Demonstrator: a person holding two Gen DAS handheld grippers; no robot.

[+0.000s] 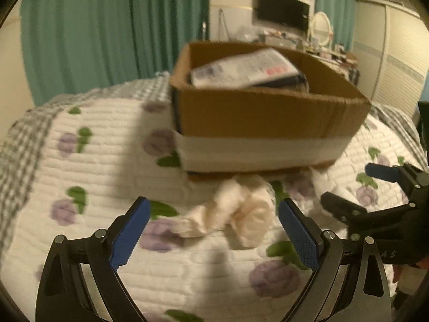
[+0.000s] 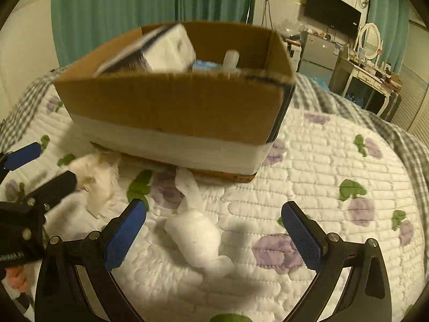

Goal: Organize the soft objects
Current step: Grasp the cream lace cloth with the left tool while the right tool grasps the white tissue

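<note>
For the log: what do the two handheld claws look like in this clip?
Both match: the left claw and right claw have black angular frames with silver pivot bolts and blue textured pads on each finger. White lettering marks the bodies, too blurred to read. No cables visible.

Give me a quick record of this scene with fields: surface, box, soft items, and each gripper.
surface: floral quilt on a bed
box: open cardboard box on the quilt, already holding a few items
soft items: cream cloth and white cloth, both crumpled on the quilt in front of the box
left gripper: open, cream cloth between its fingers, not gripped
right gripper: open, over the white cloth, not gripped
</note>
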